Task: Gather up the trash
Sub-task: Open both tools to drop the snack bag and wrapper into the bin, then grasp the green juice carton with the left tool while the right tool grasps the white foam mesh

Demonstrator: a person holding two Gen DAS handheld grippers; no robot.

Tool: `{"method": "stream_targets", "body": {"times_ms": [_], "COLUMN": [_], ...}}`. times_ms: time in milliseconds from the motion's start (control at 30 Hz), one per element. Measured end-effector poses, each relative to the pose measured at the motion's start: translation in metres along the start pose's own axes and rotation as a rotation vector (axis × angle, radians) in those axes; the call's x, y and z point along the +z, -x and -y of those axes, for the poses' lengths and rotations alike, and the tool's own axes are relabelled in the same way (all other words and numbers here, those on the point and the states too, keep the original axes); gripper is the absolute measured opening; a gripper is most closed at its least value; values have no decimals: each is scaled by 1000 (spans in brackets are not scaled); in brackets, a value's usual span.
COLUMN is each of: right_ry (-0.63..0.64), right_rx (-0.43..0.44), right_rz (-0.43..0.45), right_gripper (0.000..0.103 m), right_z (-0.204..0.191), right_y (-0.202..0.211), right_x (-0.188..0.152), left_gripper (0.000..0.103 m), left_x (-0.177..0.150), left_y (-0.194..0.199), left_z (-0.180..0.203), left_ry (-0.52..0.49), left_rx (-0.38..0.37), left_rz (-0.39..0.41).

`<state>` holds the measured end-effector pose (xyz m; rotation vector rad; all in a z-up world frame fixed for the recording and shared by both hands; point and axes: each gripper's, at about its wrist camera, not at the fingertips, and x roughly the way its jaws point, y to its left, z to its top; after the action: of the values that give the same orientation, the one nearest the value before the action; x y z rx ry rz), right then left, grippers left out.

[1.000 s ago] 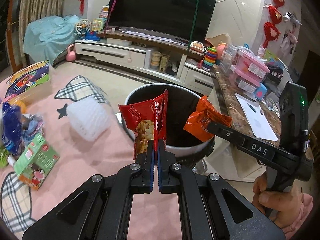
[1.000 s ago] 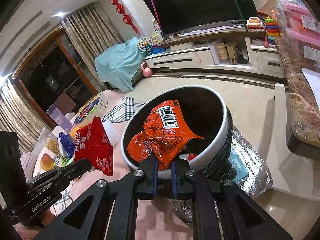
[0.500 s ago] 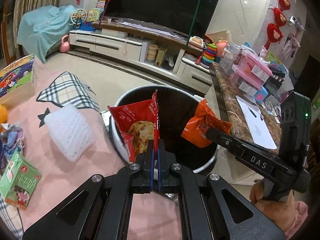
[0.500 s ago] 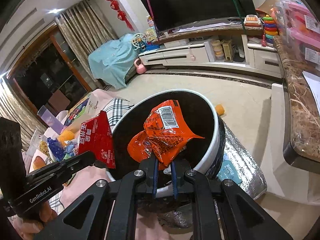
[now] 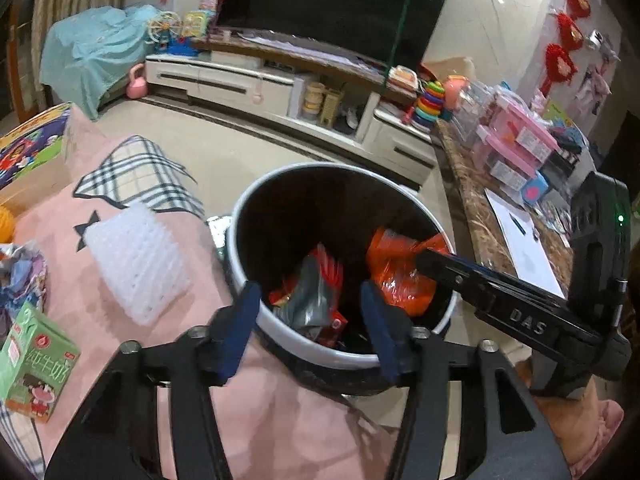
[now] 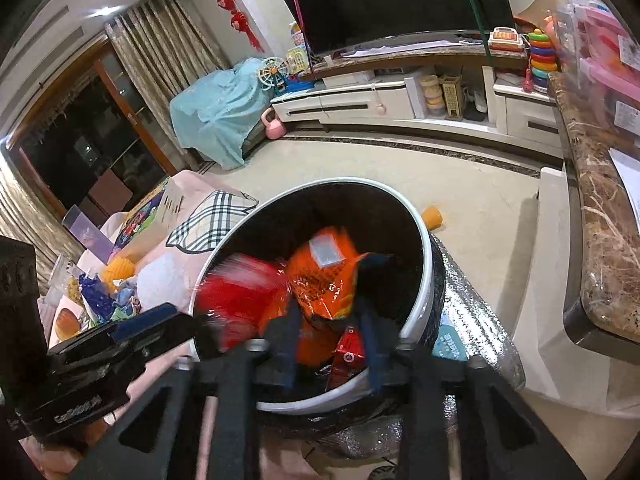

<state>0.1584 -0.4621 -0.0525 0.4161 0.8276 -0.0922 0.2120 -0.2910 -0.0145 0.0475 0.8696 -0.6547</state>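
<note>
The red snack bag (image 5: 316, 300) and orange snack bag (image 6: 324, 276) are dropping inside the trash bin (image 5: 248, 216), lower centre. Above its rim, the left claw (image 5: 312, 328) and right claw (image 6: 332, 344) have just been opening, gripping nothing.

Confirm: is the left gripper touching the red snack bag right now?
Apart. In the left wrist view the left gripper, just opened, has its fingers spread wide, and the red snack bag lies down in the bin, clear of both.

Both wrist views — close, down into bin (image 5: 240, 236).
</note>
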Motion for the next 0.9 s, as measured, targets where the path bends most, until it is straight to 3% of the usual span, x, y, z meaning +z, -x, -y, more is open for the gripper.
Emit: {"method": "stream_targets", "body": {"times_ms": [167,233,333,700,900], "right_ry": [-6,-6,2,20,61], "right_rx": [1,1,3,67,90], "right_rz": [19,33,49,32,36], "right_gripper": [49,65,78,80,92], "right_z": [-5,-8,-16,-49,-76], "right_y": [7,9,14,15,17], "right_x": [-3,-5,-9,-32,-47], "left_gripper": [54,54,55,56,56], "left_x": [-11,-19,-31,-79,-102], "left_y": [8,13,22,69,92], "left_z": [-10,-14,-22,-70,-100], "left_ry": [19,28,56,171,247], "left_rx": [18,27,41,123,171], "left_rz": [7,8,13,68,92]}}
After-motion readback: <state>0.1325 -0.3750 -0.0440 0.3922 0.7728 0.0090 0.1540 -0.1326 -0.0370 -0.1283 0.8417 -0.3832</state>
